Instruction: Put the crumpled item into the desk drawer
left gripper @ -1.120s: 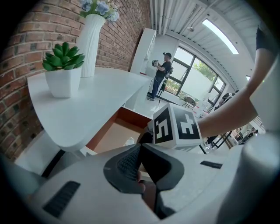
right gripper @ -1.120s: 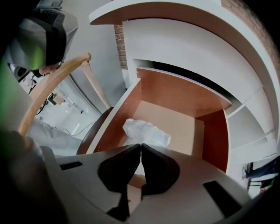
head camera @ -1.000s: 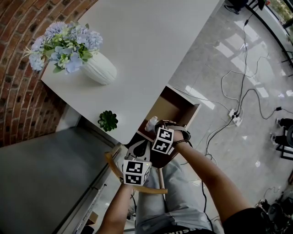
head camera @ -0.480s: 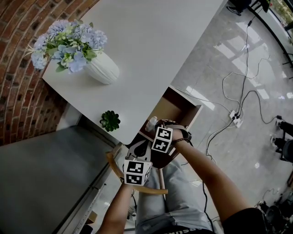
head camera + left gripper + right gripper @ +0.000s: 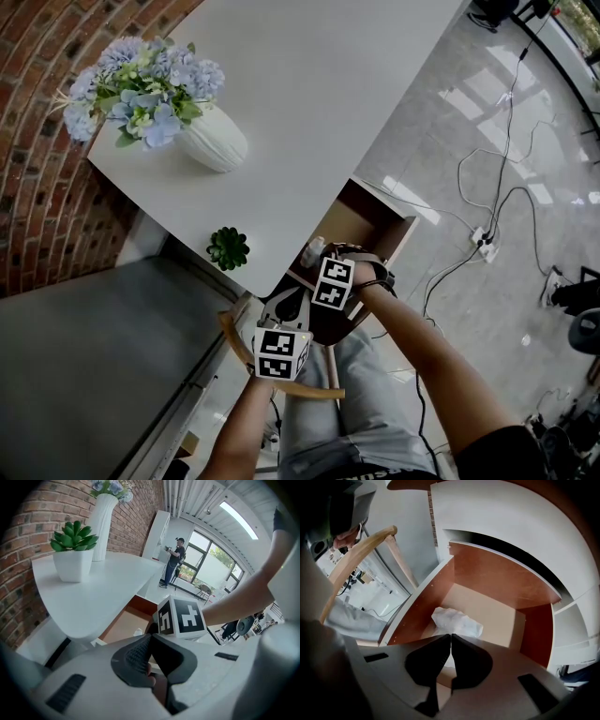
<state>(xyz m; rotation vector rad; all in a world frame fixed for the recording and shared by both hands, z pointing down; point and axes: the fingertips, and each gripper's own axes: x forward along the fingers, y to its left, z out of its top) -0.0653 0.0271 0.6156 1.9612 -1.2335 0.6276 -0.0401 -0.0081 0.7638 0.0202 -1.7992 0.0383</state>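
The crumpled white item [image 5: 457, 622] lies low inside the open desk drawer [image 5: 497, 581], against its pale floor. My right gripper [image 5: 451, 635] is shut, its tips pinching the item's near edge. In the head view the right gripper [image 5: 315, 260] reaches into the drawer [image 5: 380, 204] under the white desk [image 5: 309, 94], with the item [image 5: 311, 250] at its tips. Just below and left of it, my left gripper [image 5: 291, 302] hangs outside the drawer. The left gripper [image 5: 151, 638] is shut with nothing in it, pointing at the right gripper's marker cube [image 5: 183, 618].
A white vase of blue flowers [image 5: 211, 141] and a small potted plant [image 5: 228, 248] stand on the desk near its left edge. A curved wooden chair back [image 5: 281, 386] is by my legs. Cables and a power strip [image 5: 483, 242] lie on the floor at right.
Both grippers stay almost where they were. The right one has edged slightly further over the drawer with the item at its tips.
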